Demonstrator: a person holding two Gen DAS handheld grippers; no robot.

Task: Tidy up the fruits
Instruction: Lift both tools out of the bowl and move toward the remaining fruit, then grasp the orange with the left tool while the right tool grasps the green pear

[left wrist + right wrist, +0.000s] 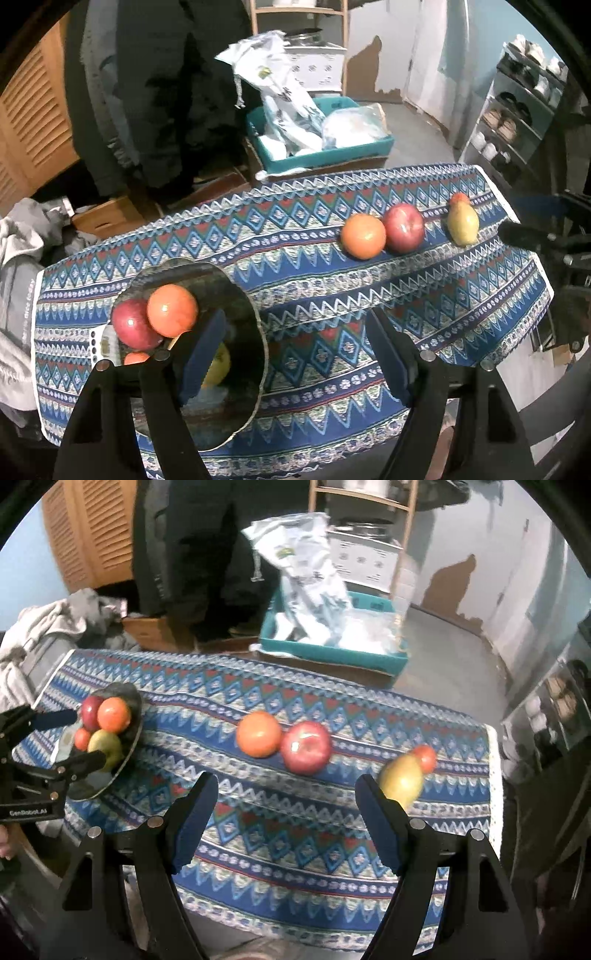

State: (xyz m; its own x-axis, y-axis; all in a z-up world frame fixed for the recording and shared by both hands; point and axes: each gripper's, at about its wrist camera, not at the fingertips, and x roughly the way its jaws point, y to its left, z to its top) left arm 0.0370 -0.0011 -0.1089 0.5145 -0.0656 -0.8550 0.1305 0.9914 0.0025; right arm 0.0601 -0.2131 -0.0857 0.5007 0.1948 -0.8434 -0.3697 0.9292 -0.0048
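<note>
A dark plate (240, 406) on the patterned tablecloth (332, 295) holds a red apple (133, 328), an orange (171, 310), a small orange fruit (136, 357) and a yellow-green pear (221, 363) half hidden by a finger. My left gripper (295, 354) hangs open just right of the plate, nothing between its fingers. Further right lie an orange (258, 733), a red apple (306, 746), a pear (400, 779) and a small red fruit (424, 757). My right gripper (288, 823) stands open above bare cloth, its right finger just short of that pear.
Behind the table sit a teal crate (332, 653) with plastic bags and a person's dark-clad legs (207, 554). A heap of grey clothes (48, 627) lies off the left end, a shoe rack (517, 110) off the right. The cloth's front edge runs close under both grippers.
</note>
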